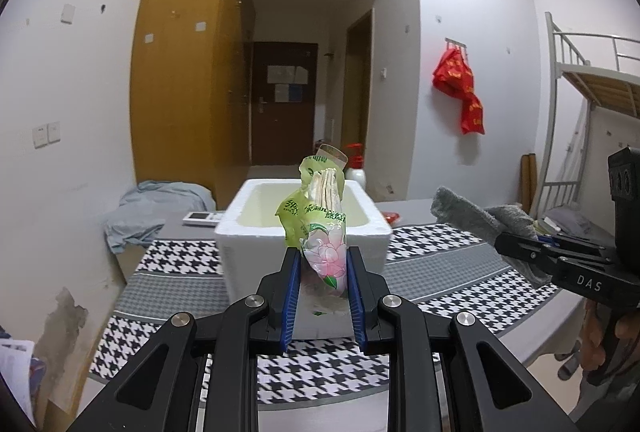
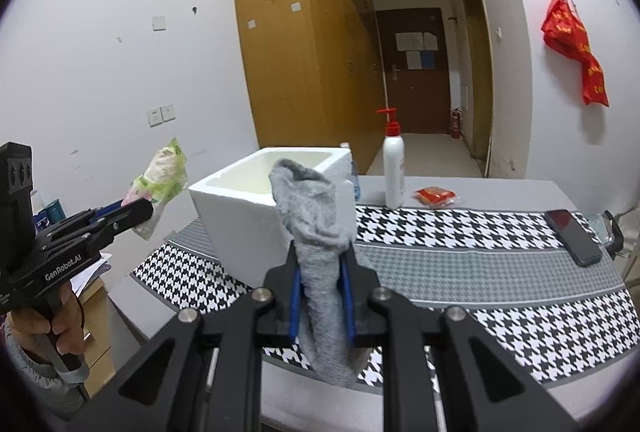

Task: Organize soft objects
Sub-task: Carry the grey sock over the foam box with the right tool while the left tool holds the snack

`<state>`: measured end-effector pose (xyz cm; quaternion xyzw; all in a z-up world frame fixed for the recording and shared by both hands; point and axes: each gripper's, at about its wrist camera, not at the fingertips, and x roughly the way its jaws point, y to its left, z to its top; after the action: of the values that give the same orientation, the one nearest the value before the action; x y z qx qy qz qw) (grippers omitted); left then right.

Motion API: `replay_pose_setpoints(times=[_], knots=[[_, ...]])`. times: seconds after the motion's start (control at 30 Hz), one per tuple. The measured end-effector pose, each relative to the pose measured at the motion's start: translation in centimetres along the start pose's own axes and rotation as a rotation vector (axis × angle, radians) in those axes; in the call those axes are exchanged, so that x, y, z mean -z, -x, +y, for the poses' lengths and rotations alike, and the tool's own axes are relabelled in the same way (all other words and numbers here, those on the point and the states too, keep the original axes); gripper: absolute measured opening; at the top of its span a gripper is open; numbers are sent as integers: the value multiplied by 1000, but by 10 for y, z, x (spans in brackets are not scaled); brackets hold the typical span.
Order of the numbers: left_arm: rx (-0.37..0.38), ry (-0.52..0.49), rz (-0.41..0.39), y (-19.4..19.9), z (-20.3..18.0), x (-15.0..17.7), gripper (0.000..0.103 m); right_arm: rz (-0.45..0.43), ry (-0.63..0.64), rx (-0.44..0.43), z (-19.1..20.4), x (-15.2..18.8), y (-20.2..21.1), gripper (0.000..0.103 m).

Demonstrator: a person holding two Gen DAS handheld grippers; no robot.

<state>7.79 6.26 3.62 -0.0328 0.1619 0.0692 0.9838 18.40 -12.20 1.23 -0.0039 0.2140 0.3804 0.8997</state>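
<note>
Left tool (image 1: 323, 272): clenched on a tissue pack (image 1: 320, 228), green wrapper with a pink flower, held upright in the air in front of the box (image 1: 244, 232).
Right tool (image 2: 320, 280): clenched on a grey sock (image 2: 320, 232), its cuff standing above the blue pads (image 2: 295, 296), its toe drooping below them, clear of the counter (image 2: 460, 264).
Box: white foam, open-topped, on the houndstooth cloth (image 2: 440, 224) covering the counter.
Counter, right of box: pump bottle (image 2: 393, 172) with red top, red packet (image 2: 435, 197) beside it, dark phone (image 2: 574, 237) near the far edge.
Person: a hand (image 2: 48, 324) grips the left tool's handle.
</note>
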Motion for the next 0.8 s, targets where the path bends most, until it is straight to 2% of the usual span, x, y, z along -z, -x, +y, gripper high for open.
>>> replay_pose_setpoints(times=[0.8], knots=[[-98, 35, 12, -12, 44, -4, 24, 9, 51, -94, 29, -33, -57, 21]])
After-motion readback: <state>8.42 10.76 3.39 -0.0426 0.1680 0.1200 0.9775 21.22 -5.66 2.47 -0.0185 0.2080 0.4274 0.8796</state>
